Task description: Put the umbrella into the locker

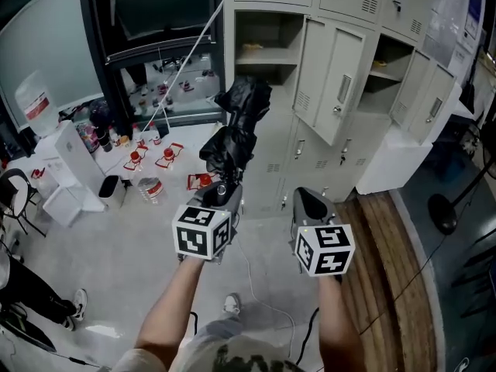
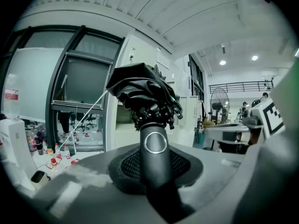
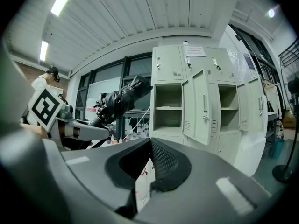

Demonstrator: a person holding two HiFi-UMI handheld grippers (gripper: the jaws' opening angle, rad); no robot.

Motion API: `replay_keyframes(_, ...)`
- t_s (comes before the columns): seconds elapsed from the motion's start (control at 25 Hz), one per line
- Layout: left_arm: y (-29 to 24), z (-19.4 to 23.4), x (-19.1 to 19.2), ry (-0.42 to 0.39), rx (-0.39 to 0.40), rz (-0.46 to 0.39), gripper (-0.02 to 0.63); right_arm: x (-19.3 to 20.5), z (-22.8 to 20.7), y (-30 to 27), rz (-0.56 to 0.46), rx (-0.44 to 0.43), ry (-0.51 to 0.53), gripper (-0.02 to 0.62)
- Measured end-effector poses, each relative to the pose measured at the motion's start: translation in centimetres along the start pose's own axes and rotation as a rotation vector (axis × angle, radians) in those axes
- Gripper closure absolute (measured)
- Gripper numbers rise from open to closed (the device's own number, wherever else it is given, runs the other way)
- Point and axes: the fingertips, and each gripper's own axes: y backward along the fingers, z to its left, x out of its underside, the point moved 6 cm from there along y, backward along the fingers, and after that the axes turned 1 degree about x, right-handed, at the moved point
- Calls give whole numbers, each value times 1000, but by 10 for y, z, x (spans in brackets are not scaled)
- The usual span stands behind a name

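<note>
A folded black umbrella (image 1: 236, 126) stands out in front of me, its canopy bunched up and pointing toward the grey lockers (image 1: 341, 84). My left gripper (image 1: 225, 194) is shut on its round black handle (image 2: 155, 148), which sits between the pads in the left gripper view, with the canopy (image 2: 142, 92) above it. My right gripper (image 1: 311, 203) hangs beside it to the right, shut with nothing in it. One locker compartment (image 1: 267, 49) stands open at upper left of the bank. In the right gripper view the umbrella (image 3: 122, 98) is left of that open compartment (image 3: 169, 108), ahead of the right gripper (image 3: 149, 146).
More locker doors (image 1: 339, 87) hang open to the right. Bottles (image 1: 147, 157) and white boxes (image 1: 74, 169) litter the floor at left. A wooden platform (image 1: 387, 277) runs along the right, with a fan base (image 1: 443, 214) beyond it. A cable (image 1: 260, 285) lies on the floor.
</note>
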Motion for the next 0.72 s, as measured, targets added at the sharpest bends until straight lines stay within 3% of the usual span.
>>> replay_keyframes(0.72, -118, 91, -35, -38, 104, 39, 508, -30, -25, -142, 14, 69, -30, 598)
